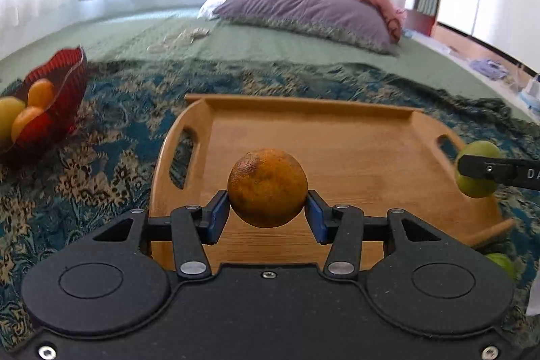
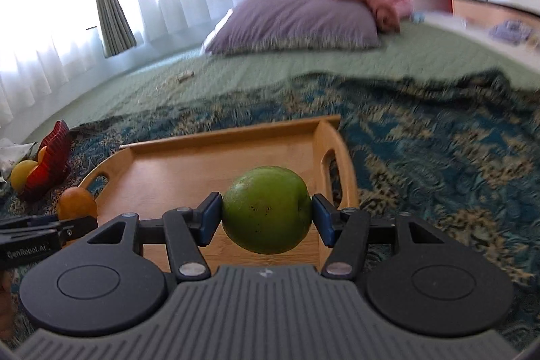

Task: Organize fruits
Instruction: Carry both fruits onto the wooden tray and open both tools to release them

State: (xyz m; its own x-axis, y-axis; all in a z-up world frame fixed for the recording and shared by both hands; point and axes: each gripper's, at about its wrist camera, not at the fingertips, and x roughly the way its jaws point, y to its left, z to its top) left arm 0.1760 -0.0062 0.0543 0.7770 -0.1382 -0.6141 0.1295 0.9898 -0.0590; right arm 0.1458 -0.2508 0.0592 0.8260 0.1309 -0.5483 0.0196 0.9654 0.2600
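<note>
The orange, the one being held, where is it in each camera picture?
Left wrist view: the orange sits in the middle, squeezed between the left gripper's blue pads, over the wooden tray.
Right wrist view: it is at the lower left edge, partly hidden behind the left gripper's black finger.
Shared landmark: the red bowl, far left in both views.
</note>
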